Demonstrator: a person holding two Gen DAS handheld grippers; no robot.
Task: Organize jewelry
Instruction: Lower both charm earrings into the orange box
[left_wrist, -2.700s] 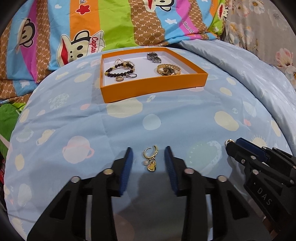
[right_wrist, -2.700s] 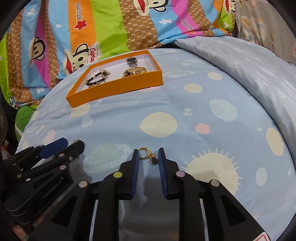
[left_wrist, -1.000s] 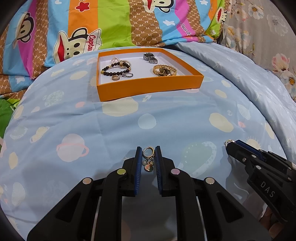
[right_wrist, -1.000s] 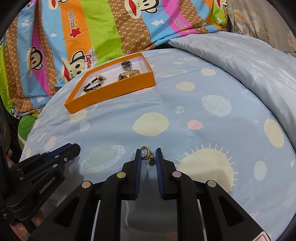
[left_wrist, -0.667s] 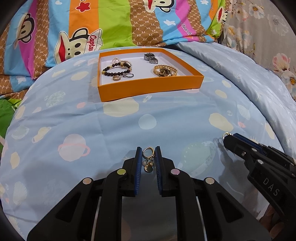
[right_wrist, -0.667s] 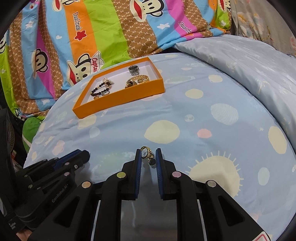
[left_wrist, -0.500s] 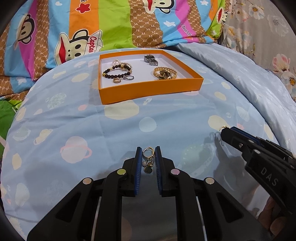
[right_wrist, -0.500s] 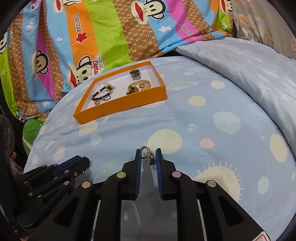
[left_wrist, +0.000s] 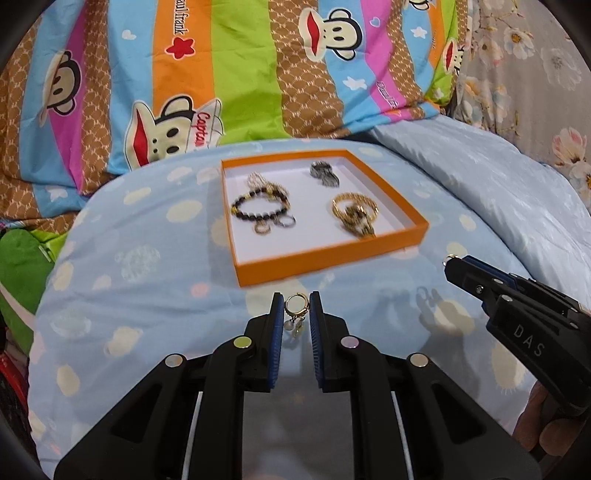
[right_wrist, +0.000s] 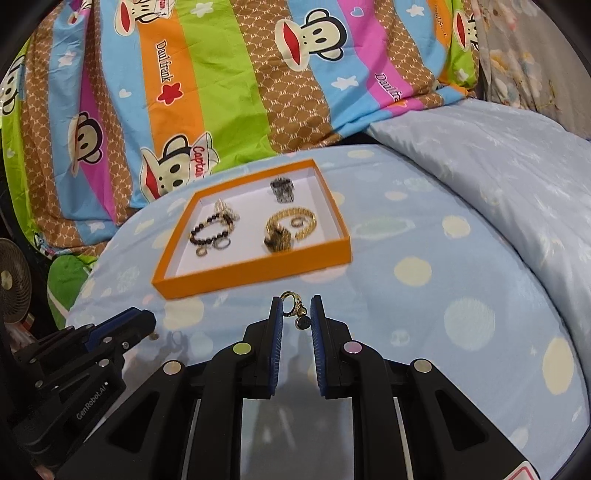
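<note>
- Your left gripper is closed on a gold hoop earring with pale drops; the hoop sits between the blue pads at the very tips.
- Your right gripper is closed on a second gold earring with a dark round charm, also pinched only at the tips.
- The orange tray lies at 12 o'clock from both grippers, near them, on the blue bedspread. In it you see a dark bead bracelet, a gold bracelet and a grey ring.
- I think the step in hand is to carry both earrings over the near wall of the tray.
- Keep both grips firm, because the charms hang free and can swing.
- The white floor at 6 o'clock inside the tray looks free; lower there before you release, so the earrings do not tangle with the bracelets.
- Release one earring first, then the other beside it.
</note>
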